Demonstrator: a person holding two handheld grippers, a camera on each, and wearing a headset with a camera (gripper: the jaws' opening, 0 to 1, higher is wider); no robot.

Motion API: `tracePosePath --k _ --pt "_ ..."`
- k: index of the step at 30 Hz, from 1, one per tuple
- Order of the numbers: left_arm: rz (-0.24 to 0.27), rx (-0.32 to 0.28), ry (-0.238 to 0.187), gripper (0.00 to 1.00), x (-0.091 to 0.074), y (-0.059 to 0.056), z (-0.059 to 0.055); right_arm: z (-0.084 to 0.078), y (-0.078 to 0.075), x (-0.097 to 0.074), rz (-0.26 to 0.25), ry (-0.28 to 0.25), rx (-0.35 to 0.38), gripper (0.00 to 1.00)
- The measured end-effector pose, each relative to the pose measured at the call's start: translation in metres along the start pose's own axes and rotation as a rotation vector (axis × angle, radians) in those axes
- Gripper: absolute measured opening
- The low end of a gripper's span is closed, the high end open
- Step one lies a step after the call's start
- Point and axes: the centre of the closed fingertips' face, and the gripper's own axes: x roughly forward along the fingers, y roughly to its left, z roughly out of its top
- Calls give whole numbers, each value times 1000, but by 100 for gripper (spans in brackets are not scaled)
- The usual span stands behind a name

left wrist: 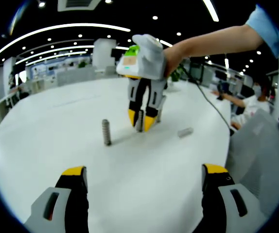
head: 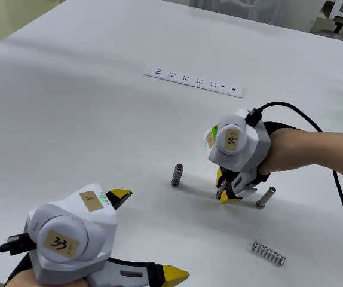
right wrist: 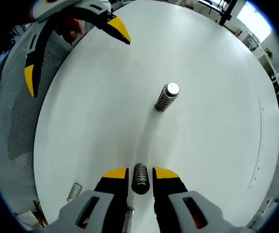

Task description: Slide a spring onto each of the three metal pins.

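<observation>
1. White surface (head: 70, 107) across the head view, with a power strip (head: 193, 81) well behind the sprung pin (head: 177, 174), upright and already wearing its spring. Just right of the sprung pin: right hand-held gripper (head: 228, 194), tips down, pinched narrow on the held spring (head: 221, 190). Further right of the sprung pin: bare pin (head: 265, 197), lying flat. Right of the sprung pin and nearer the person: loose spring (head: 269, 253), also flat. Left of the sprung pin and nearer: left hand-held gripper (head: 149, 234), spread wide, holding nothing.

2. Left gripper view: left hand-held gripper (left wrist: 144, 170) with tips wide apart over bare surface. Ahead, sprung pin (left wrist: 106, 132) upright. Just right of it, right hand-held gripper (left wrist: 142, 120) clamped on something grey and upright. Further right, bare pin (left wrist: 184, 131). Pin inside the held spring or not: cannot tell.

3. Right gripper view: held spring (right wrist: 140, 178) seen end-on between narrow yellow tips. Sprung pin (right wrist: 166, 97) ahead, apart. Loose spring (right wrist: 74, 192) nearer than the sprung pin, to its left.

4. Risks, as judged:
   - Held spring: likely to bow or shoot out sideways under too hard a pinch on the coils.
   - Bare pin: round and flat, so easy to roll away on a nudge from the nearby tips.
   - Sprung pin: close enough to topple on a careless sideways swing.
   - With the left hand-held gripper idle, nothing to steady a pin during threading, hence skidding.
</observation>
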Motion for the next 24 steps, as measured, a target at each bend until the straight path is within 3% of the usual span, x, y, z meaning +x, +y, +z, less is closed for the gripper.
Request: tracePosePath --k 7,10,12,14,16,20,24 --pt "-8 8 -3 99 2 -1 3 0 -4 -4 -25 -39 36 41" --pt "-10 13 -2 99 2 -1 4 3 -8 -6 -45 -80 74 55" --pt "-12 18 -3 99 2 -1 5 5 -8 -7 -43 -102 98 65" --pt "-14 20 -2 99 2 -1 6 14 -4 -6 -26 -164 159 80" --pt "-14 25 -1 99 3 -1 6 15 -6 -7 -30 -179 178 89" --pt "-15 29 -12 100 2 -1 10 14 -8 -8 -51 -192 191 99" --pt "-13 29 -13 100 1 2 11 16 -5 -11 -51 -233 229 99"
